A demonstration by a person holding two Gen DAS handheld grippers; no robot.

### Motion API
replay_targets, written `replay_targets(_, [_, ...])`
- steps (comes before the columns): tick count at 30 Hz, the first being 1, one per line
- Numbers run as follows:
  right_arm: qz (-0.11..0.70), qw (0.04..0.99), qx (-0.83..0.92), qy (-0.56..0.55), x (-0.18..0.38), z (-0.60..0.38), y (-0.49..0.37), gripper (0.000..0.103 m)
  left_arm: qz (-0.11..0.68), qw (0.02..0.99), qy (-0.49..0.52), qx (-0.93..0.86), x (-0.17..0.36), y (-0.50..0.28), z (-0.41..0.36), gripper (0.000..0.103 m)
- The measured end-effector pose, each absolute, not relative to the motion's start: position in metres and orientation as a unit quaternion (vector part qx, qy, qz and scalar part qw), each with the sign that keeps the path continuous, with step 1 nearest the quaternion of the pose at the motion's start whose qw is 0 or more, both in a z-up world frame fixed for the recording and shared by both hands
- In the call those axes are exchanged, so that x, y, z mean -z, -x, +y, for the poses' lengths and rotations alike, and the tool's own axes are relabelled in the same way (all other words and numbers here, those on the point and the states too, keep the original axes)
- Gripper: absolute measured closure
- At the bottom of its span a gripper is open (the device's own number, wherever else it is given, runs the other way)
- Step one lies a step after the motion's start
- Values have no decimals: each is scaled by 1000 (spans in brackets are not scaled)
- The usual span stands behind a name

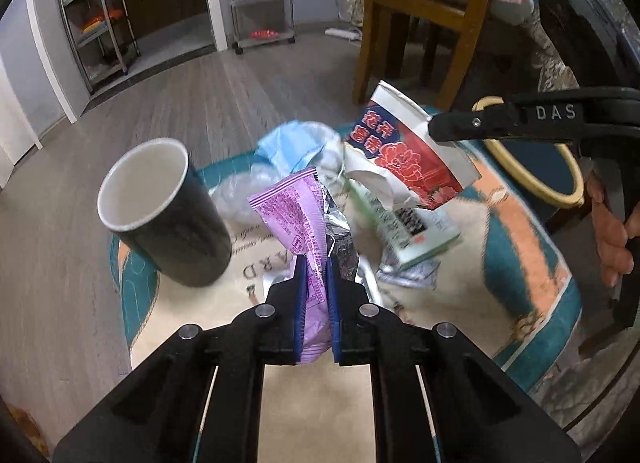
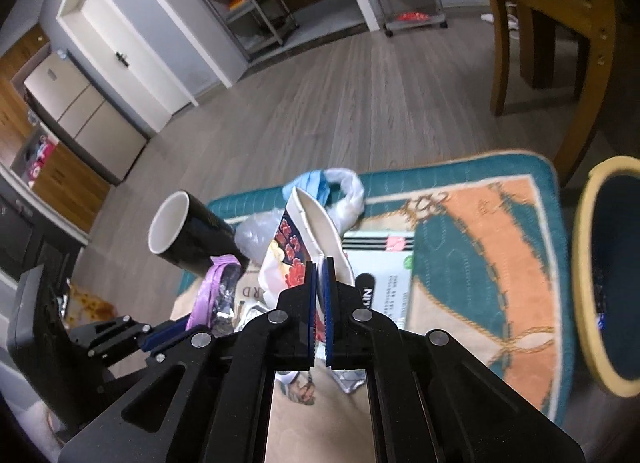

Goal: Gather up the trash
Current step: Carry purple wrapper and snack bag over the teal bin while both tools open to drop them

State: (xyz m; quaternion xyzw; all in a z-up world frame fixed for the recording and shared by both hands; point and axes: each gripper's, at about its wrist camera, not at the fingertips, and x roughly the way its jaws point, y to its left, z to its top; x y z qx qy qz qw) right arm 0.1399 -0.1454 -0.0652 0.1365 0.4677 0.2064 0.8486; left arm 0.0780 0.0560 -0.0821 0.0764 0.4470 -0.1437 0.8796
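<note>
The purple wrapper (image 1: 298,203) is pinched tight by the left gripper (image 1: 316,283) above the rug (image 1: 520,263); the flattened red paper cup (image 2: 294,251) is clamped in the right gripper (image 2: 319,283). Both should be carried level to the bin (image 2: 608,263), grips kept firm.

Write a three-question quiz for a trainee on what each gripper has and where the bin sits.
1. True or false: the left gripper is shut on the purple wrapper.
2. The right gripper pinches: A) the black cup B) the flattened red-and-white paper cup C) the blue plastic bag
3. Fill in: in the right wrist view, the yellow-rimmed bin stands at the ____ edge of the picture, beside the rug.

Key: 1 true; 2 B; 3 right.
</note>
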Motion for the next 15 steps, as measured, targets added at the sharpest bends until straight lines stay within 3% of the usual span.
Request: replay_targets(15, [426,880,-149,-145,39,-233,-127,99,408,891,-96,175,56,-85,-3,94])
